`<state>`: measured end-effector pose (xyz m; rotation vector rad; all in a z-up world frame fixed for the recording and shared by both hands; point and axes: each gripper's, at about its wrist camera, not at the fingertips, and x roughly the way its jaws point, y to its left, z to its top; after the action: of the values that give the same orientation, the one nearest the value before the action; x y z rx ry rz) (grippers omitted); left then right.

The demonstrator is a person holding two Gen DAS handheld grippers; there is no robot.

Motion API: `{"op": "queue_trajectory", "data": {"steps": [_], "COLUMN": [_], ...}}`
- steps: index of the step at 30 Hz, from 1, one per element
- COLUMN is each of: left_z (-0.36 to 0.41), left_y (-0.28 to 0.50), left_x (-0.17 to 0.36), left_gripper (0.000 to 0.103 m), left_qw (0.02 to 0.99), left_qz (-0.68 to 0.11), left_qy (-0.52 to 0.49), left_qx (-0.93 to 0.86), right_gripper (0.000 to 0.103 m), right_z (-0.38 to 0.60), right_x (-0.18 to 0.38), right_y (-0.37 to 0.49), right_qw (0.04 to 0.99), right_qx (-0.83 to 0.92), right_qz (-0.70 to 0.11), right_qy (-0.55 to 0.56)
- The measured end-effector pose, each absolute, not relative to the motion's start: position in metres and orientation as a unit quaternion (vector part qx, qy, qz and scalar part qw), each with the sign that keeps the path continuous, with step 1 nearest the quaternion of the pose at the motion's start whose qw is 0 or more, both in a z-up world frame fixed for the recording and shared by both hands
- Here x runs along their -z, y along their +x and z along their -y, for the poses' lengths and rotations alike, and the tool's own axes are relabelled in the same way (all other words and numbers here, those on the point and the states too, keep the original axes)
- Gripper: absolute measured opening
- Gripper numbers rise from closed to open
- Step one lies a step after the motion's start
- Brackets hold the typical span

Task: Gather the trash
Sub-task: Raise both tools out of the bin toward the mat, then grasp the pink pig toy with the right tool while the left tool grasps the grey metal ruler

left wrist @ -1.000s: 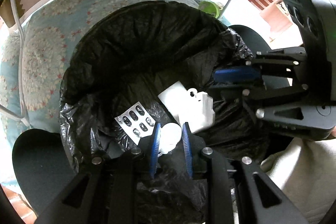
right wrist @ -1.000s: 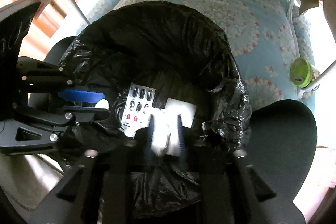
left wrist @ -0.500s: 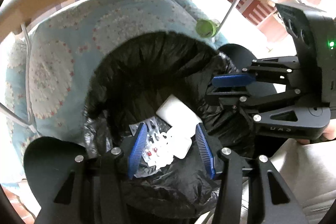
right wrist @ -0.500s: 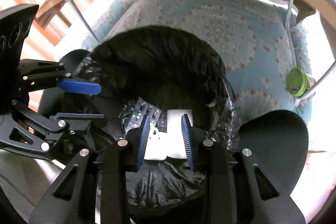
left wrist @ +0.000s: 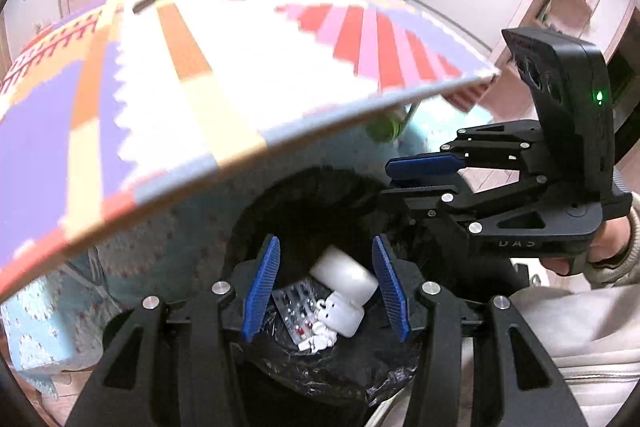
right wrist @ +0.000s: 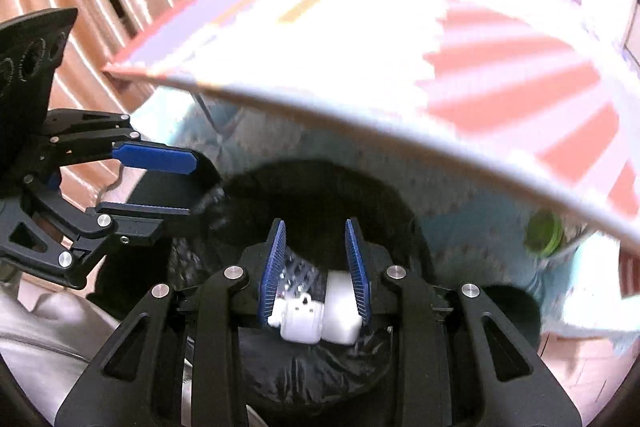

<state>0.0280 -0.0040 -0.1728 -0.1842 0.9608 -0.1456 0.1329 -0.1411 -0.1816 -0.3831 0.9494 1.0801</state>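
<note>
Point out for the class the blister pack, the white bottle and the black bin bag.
blister pack (left wrist: 295, 311): left wrist view, its foil face.
white bottle (left wrist: 345, 275): left wrist view, its rounded side.
black bin bag (right wrist: 312, 367): right wrist view, its crinkled near rim.

The patterned tabletop (left wrist: 248, 79) is smeared by motion blur and hides most of the blue floral cushion (left wrist: 132, 267) beneath it. Under the tabletop's edge, a green round object (right wrist: 543, 233) is too blurred to identify. Below the tabletop, the black bin bag (left wrist: 344, 379) is partly covered by claw frames and cut off at the picture's bottom.
</note>
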Motion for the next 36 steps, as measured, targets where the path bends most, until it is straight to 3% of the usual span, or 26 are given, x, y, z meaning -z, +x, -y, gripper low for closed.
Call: {"op": "queue_trajectory", "data": {"steps": [14,36], "left_z": [-0.034,-0.131], "left_y": [0.045,0.135], "left_x": [0.112,0.096], "left_gripper": [0.046,0.047], "left_qw": [0.911,0.921], "left_qz": [-0.405,-0.383], "left_qy": [-0.062,-0.076], "left_qx": [0.038,-0.008], "right_gripper": [0.031,0.031], "right_z": [0.129,0.078], "right_x": [0.124,0.102], "right_y": [0.155,0.247], "right_qw": [0.759,0.778], "right_qx": [-0.510,-0.495], "right_qz": [-0.371,-0.355], "right_qy": [-0.160,-0.154]}}
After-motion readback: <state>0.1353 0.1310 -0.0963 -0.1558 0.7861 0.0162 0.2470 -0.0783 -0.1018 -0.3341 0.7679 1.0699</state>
